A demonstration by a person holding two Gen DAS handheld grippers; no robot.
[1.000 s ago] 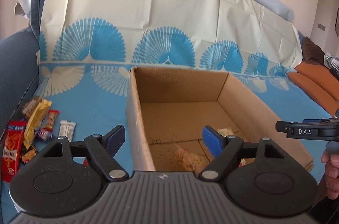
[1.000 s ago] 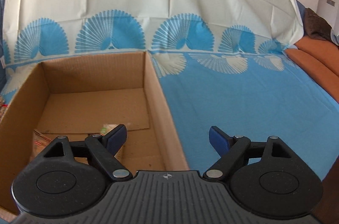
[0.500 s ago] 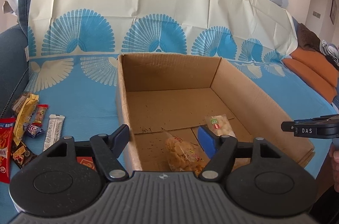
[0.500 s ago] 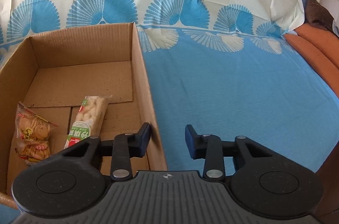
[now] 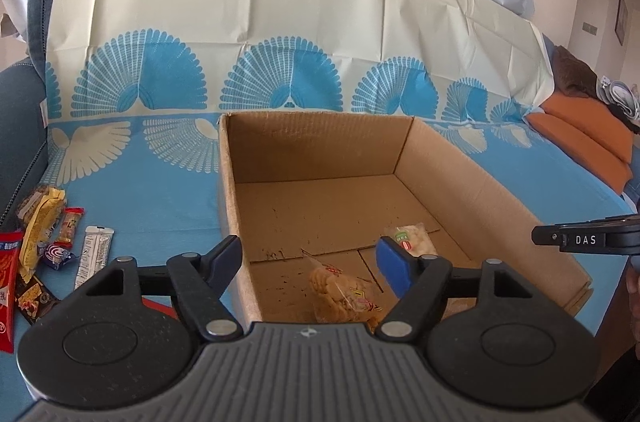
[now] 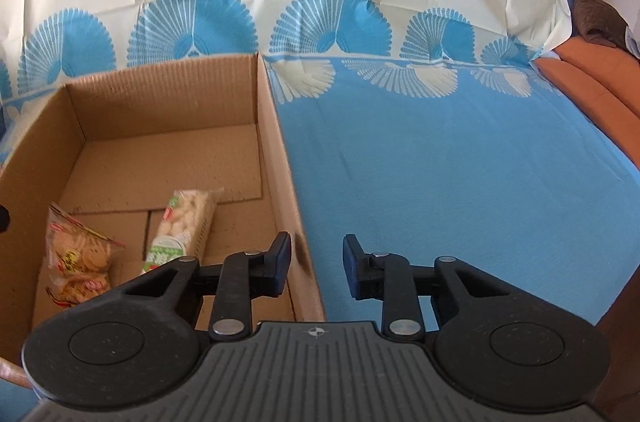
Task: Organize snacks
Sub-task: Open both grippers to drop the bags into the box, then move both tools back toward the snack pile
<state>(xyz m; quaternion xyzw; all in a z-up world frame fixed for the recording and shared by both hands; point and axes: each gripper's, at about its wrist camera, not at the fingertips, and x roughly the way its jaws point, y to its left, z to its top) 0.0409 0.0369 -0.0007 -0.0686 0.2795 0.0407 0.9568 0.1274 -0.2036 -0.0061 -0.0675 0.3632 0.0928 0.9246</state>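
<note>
The left gripper (image 5: 310, 260) hovers over the near left wall of the cardboard box (image 5: 448, 162), its jaws spread wide, opening and grasping nothing. The right gripper (image 6: 316, 262) straddles the box's right wall with its jaws partly drawn in, a clear gap between them, also grasping nothing. A cookie bag (image 6: 78, 256) and a cracker pack (image 6: 182, 222) lie in the box, while more snacks (image 5: 44, 242) lie on the blue cloth (image 6: 440, 162) left of it.
</note>
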